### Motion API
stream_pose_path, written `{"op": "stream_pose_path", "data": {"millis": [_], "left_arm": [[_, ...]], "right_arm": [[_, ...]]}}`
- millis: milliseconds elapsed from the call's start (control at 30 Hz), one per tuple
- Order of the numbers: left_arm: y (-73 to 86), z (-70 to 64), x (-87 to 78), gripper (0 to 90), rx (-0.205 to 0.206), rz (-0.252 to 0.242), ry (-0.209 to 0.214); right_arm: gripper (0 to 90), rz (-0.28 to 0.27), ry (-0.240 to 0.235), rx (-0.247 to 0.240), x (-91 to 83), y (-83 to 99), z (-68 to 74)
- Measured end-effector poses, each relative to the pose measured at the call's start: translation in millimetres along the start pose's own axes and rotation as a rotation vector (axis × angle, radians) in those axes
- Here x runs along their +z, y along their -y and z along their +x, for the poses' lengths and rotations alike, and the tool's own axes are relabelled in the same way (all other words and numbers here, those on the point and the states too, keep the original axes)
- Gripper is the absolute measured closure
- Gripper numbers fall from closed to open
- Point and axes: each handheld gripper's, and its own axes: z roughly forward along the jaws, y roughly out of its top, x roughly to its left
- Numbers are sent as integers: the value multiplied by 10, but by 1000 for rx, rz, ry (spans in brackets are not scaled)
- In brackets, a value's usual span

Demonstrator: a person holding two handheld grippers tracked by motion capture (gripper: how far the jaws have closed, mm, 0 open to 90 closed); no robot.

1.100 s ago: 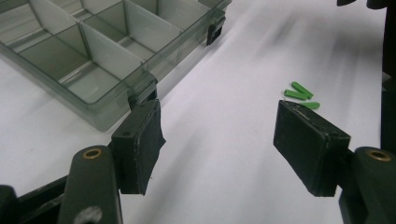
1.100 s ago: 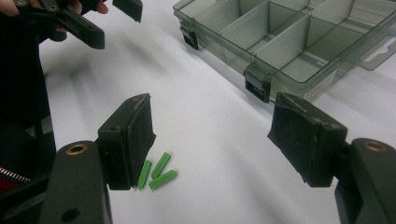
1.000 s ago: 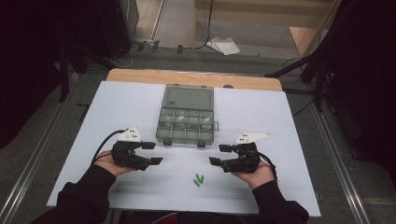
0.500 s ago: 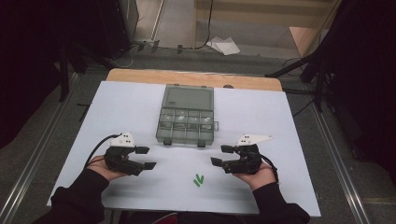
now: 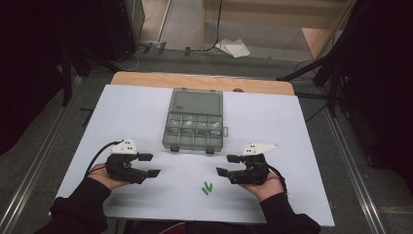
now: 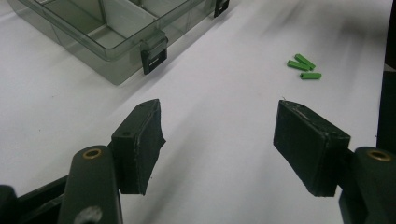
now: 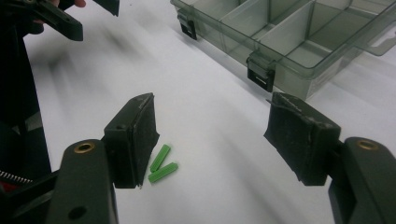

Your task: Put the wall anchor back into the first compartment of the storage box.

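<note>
While both pairs of jaws stand wide apart and empty, the right gripper (image 7: 210, 140) hangs nearest the green plugs (image 7: 162, 165), which lie loose on the white table (image 5: 292, 126) just beside its left jaw; the left gripper (image 6: 219, 140) has them well ahead. The open organiser box (image 5: 195, 124) beyond holds no green piece that I can see, so picking and sorting seem wholly undone

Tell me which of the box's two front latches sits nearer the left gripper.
The latch at the left front corner of the clear box. It faces the left gripper, while the other latch sits further right, toward the right gripper.
</note>
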Motion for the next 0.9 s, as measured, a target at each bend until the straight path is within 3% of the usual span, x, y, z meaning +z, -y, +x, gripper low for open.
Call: {"op": "stream_pose_path", "data": {"millis": [767,833,900], "left_arm": [[-19,7,25,317,5,-2,10],[-34,18,13,317,13,25,7],[-34,15,36,317,4,-4,14]], "right_arm": [[397,42,-2,-6,243,38,162],[404,44,-2,-18,261,49,179],[408,60,-2,-16,306,75,216]]}}
